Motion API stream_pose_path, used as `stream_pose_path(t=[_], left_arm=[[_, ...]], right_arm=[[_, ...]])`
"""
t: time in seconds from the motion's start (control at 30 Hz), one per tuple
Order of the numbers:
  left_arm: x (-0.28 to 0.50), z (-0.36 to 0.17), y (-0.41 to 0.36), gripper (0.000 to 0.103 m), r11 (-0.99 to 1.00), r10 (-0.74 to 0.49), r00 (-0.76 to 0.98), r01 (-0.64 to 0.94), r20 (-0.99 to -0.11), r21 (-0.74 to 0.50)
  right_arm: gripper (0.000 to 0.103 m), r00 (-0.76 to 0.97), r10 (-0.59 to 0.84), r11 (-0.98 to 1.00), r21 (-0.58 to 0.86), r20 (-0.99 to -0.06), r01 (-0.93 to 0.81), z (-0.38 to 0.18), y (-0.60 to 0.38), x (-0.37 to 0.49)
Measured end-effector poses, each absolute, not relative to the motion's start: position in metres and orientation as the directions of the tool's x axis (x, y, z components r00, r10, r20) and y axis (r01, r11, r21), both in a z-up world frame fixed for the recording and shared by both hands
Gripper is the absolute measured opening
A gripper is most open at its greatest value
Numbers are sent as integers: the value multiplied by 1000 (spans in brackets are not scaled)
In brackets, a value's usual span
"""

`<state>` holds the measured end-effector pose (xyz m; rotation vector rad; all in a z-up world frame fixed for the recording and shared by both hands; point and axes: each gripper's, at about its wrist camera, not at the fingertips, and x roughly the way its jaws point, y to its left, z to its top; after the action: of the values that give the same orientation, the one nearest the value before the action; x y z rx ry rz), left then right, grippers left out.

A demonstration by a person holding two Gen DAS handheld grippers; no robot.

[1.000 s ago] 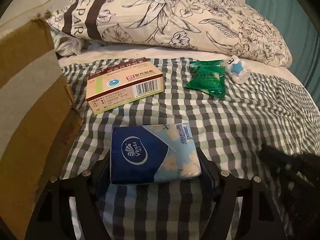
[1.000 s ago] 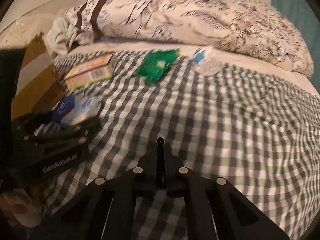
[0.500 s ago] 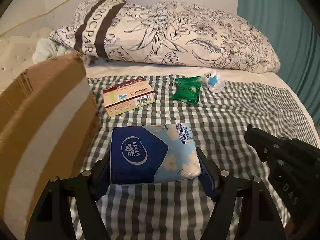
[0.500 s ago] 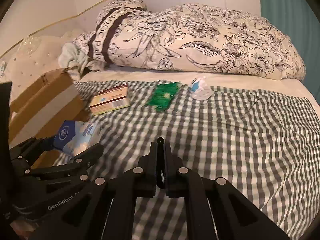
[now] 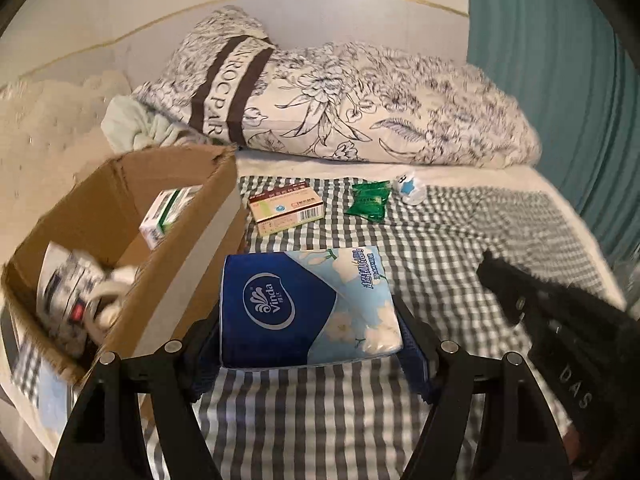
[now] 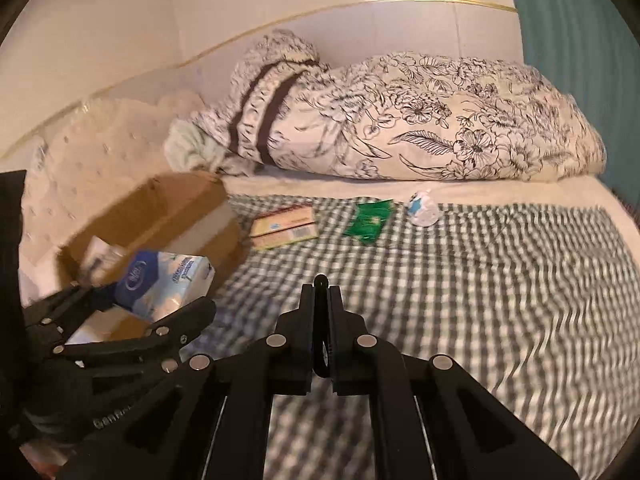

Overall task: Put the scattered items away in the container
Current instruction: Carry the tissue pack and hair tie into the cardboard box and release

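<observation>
My left gripper (image 5: 308, 320) is shut on a blue Vinda tissue pack (image 5: 304, 308) and holds it in the air above the checked sheet. The pack hangs just right of the open cardboard box (image 5: 188, 264). The right wrist view shows the same pack (image 6: 164, 284) beside the box (image 6: 176, 208). Inside the box lie a small green-and-white carton (image 5: 168, 212) and blurred white items (image 5: 80, 292). Farther back on the sheet lie a medicine box (image 5: 285, 209), a green packet (image 5: 370, 201) and a small white-and-blue toy (image 5: 410, 190). My right gripper (image 6: 321, 284) is shut and empty, over the sheet.
A rolled floral duvet (image 5: 340, 108) lies across the head of the bed, with a pale green cloth (image 5: 132, 124) at its left end. A cream padded headboard (image 5: 40, 128) stands behind the box. A teal curtain (image 5: 560, 80) bounds the right side.
Both grippers have risen and drawn back from the bed. The tissue pack came up with the left gripper, and the inside of the box has come into view.
</observation>
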<state>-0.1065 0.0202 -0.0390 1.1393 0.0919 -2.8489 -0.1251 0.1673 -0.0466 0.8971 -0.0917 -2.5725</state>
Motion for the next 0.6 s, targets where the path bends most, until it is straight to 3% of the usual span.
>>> stream_pose_path(t=[0.6], left_arm=[[-38,31,-72,76,-993,-96,-786,121,-610,0]], right_arm=[[5,-693,-498,-851,142,-521,505,19,71,-43]])
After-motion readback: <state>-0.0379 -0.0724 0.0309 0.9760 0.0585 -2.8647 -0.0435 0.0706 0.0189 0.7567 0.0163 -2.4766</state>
